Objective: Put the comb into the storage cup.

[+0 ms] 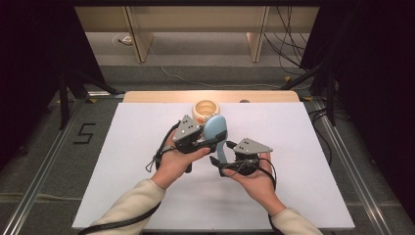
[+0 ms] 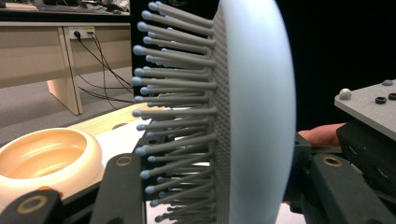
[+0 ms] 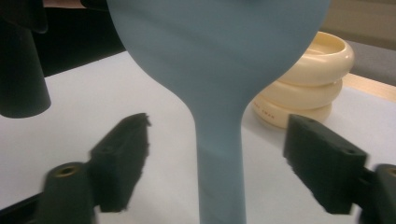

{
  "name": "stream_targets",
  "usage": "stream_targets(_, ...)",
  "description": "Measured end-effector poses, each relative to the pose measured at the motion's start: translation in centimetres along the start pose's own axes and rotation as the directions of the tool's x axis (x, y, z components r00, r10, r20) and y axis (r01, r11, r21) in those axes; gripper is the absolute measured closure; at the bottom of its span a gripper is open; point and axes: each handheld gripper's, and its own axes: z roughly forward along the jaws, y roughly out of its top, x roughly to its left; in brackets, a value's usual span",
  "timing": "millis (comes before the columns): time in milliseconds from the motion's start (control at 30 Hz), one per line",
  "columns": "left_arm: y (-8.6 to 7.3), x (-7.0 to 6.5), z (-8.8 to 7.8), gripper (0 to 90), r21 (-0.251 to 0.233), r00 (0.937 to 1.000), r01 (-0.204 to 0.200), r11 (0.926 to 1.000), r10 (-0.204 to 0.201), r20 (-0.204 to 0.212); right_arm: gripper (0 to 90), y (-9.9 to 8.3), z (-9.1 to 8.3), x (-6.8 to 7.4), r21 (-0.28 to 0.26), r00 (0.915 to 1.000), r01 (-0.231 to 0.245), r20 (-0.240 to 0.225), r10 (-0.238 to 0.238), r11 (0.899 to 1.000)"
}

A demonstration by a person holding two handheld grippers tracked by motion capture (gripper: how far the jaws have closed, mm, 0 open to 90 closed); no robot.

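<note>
A: High view: my left gripper (image 1: 208,139) holds the hairbrush (image 1: 216,128) above the tabletop (image 1: 293,147), near the cream bowl (image 1: 205,108).

B: Left gripper view?

A: Fingers clamp the brush head (image 2: 252,116).

B: Right gripper view?

A: Fingers (image 3: 322,163) wide, handle (image 3: 219,158) between, untouched. Handover looks done; placing remains.

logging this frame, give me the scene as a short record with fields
held thing: light blue hairbrush, upright above the table
left gripper: shut on the brush head, bristles facing one jaw
right gripper: open, jaws either side of the brush handle, pads clear of it
behind: cream bowl on the white mat
hands: left hand and right hand carry the grippers
</note>
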Motion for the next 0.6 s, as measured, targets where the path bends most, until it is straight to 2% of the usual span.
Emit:
stream_targets(133, 0.1, 0.1, -0.1, 49.5, -0.001, 0.9999, -0.009, 1.0000, 0.009, -0.008, 9.6, -0.1, 0.0, -0.1, 0.003, 0.9994, 0.034, -0.008, -0.034, 0.999)
stream_targets(333, 0.2, 0.4, -0.1, 49.5, -0.001, 0.9995, -0.026, 0.9997, 0.026, -0.017, 0.4, -0.2, -0.4, -0.4, -0.010, 0.9986, 0.032, -0.042, -0.032, 0.999)
stream_targets(600, 0.4, 0.5, 0.4, 49.3, 0.012, 0.9991, -0.042, 0.9990, 0.042, -0.006, 0.5, -0.3, -2.3, -1.9, -0.062, 0.9995, 0.000, -0.032, -0.002, 0.998)
